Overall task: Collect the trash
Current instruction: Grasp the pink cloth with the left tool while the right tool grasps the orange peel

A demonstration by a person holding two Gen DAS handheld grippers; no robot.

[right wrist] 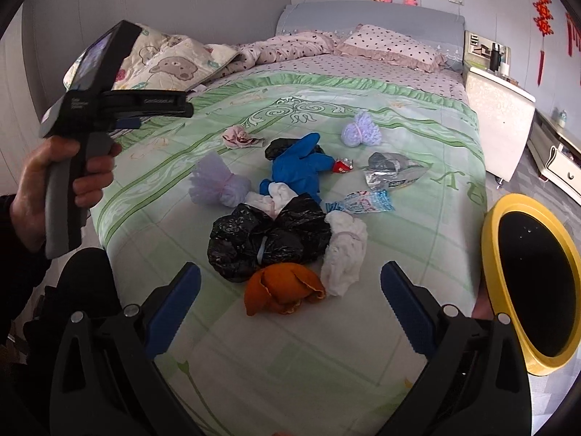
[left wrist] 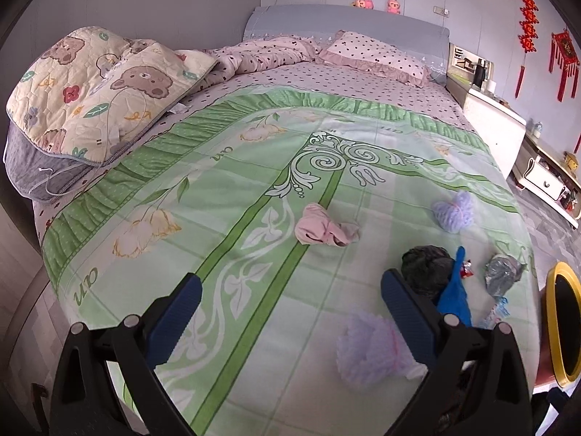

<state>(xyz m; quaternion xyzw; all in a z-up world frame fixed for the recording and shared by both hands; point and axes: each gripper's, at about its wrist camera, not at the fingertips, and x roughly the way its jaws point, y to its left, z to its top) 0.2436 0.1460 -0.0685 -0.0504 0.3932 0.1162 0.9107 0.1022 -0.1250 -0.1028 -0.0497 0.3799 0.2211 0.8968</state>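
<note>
The right claw [right wrist: 290, 309] hangs released over the near edge of the bed [right wrist: 290, 381], its blue fingers [right wrist: 174, 312] wide apart with nothing between them. Just beyond it on the green quilt lies the orange peel [right wrist: 283, 290], the nearest piece of trash. Touching the peel on its far side is the knotted black bag [right wrist: 261, 236], and to the right of the peel a crumpled white tissue [right wrist: 345, 254] rests against that bag. Well to the right of the peel, off the bed's edge, stands the yellow-rimmed bin [right wrist: 490, 254]. Farther back from the peel come the blue glove [right wrist: 301, 167], a light blue wrapper [right wrist: 363, 201], a silver foil pack [right wrist: 392, 170] and a small red wrapper [right wrist: 343, 165]. To the left of the peel and farther back sits a lilac mesh bundle [right wrist: 214, 181]; beyond that lie a pink cloth [right wrist: 239, 137] and a second lilac bundle [right wrist: 361, 129]. The left claw [left wrist: 290, 309], seen in its own view, is likewise released and empty, with the nearer lilac bundle lying on the quilt just beyond its fingers. Farthest from the peel is the spotted pillow [right wrist: 392, 47] at the headboard.
</note>
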